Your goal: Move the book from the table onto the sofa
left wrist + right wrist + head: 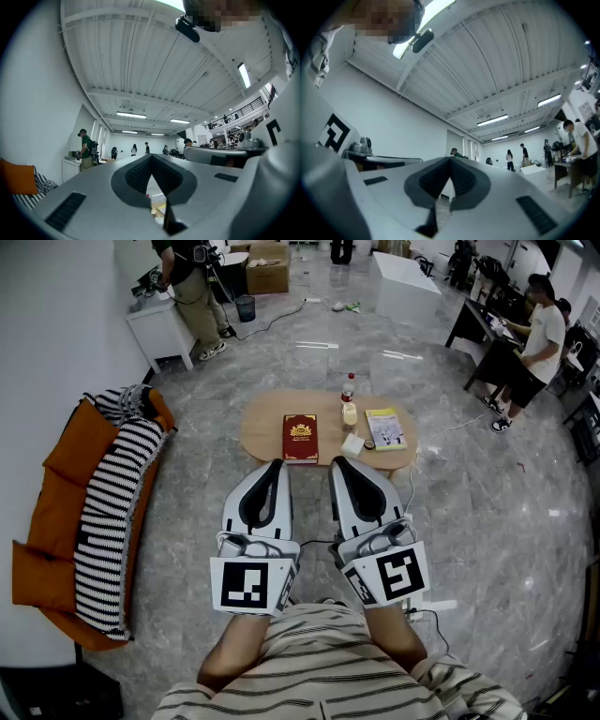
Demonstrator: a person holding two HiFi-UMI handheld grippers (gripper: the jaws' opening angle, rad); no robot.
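Left claw closed; red book head-view-only

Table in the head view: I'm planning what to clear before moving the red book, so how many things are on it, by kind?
Books: 2, red book and yellow book
Bottles: 1, red-capped bottle
Small items: 2, pale jar and white box
Total: 5

Bright ceiling strip lights, fisheye-warped dark edges.

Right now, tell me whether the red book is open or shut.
Shut: the red book lies flat on the table, its gold-emblem cover facing up.
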